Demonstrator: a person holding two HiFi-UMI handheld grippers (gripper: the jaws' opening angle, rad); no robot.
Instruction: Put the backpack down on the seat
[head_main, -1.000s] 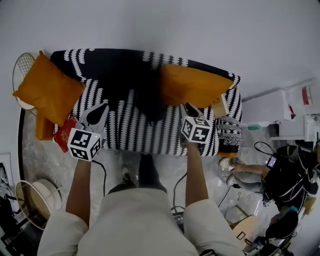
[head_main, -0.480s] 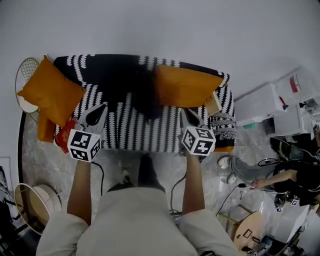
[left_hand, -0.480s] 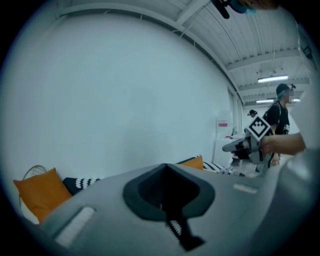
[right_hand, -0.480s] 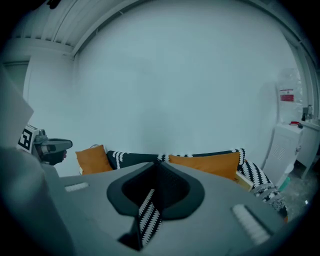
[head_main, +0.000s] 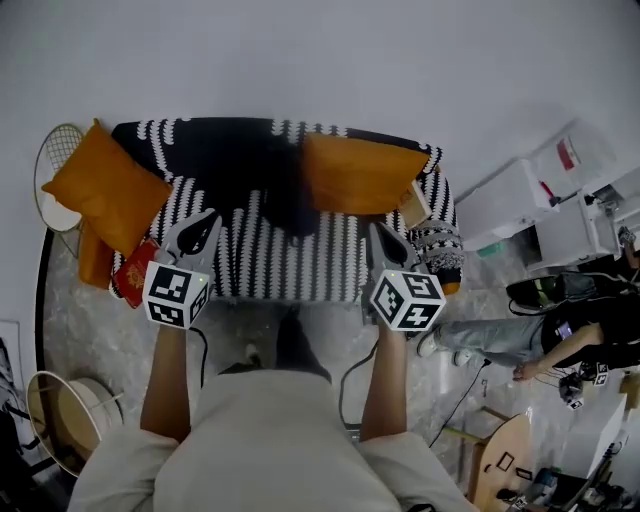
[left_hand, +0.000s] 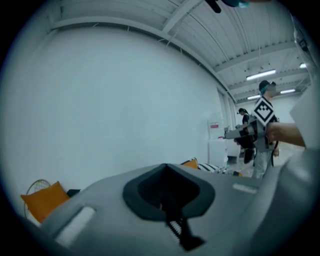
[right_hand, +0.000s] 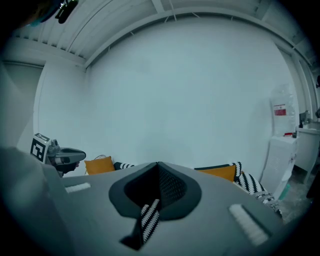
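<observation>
Backpack (head_main: 285, 195): black, lying on the sofa seat at 12 o'clock in the head view.
Orange cushion (head_main: 360, 175): at the backpack's 3 o'clock, just beside it.
Left hand-held gripper (head_main: 205, 220): jaws together, empty, at the backpack's 8 o'clock.
Right hand-held gripper (head_main: 380, 232): jaws together, empty, at the backpack's 4 o'clock.
Sofa (head_main: 330, 265): black-and-white striped cover.

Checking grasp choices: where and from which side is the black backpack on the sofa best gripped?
Probably its near end, coming from the sofa's open front: the backpack lies against the backrest, with an orange cushion tight at its right. No handle can be made out.
</observation>
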